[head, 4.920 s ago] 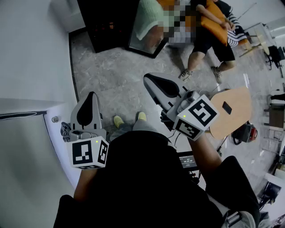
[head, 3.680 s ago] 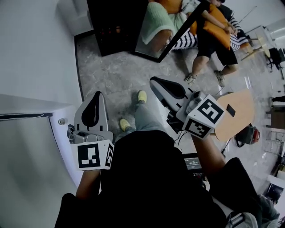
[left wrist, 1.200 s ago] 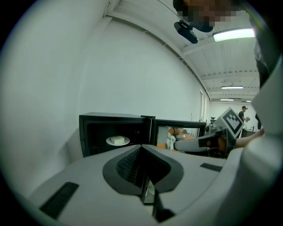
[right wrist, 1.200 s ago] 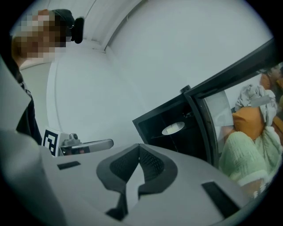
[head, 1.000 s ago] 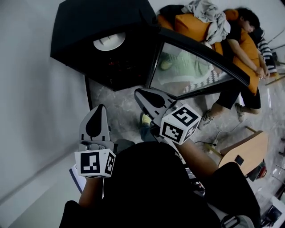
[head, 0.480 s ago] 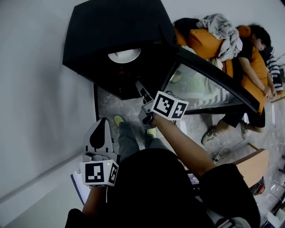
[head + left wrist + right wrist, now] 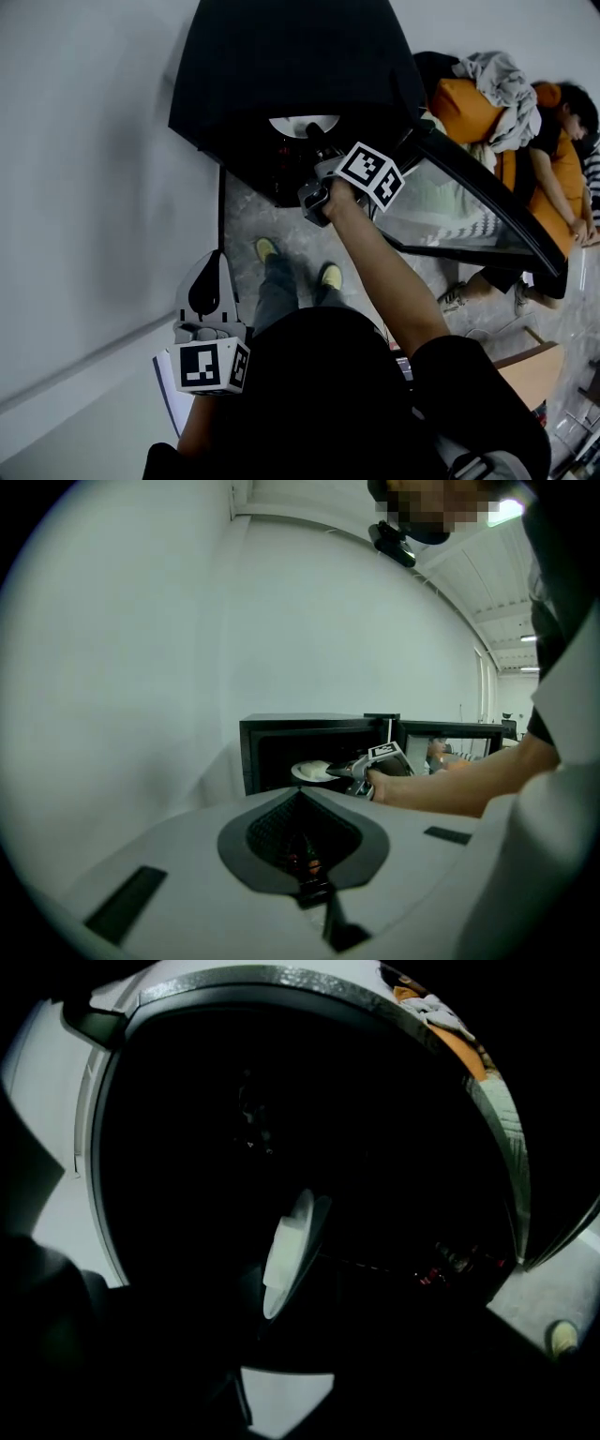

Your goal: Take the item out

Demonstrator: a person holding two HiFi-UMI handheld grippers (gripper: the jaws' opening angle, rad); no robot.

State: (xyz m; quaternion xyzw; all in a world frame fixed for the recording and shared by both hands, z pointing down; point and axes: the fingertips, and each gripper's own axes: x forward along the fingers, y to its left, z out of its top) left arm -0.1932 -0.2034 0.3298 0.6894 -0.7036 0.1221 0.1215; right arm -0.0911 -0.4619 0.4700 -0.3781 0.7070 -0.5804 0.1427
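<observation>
White plate [image 7: 302,123] sat inside the open black oven [image 7: 281,66], straight ahead of the right tongs [image 7: 313,139], rim edge-on to them. Their jaws had just been opening, now wide, nothing clamped (dark in there). Left tongs [image 7: 212,264] were closed, empty, well back.

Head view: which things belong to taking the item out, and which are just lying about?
Job:
- black cabinet
- its open glass door
- white plate
- pale block on the plate

Lying about:
- orange cushion
- grey cloth
- wooden table
</observation>
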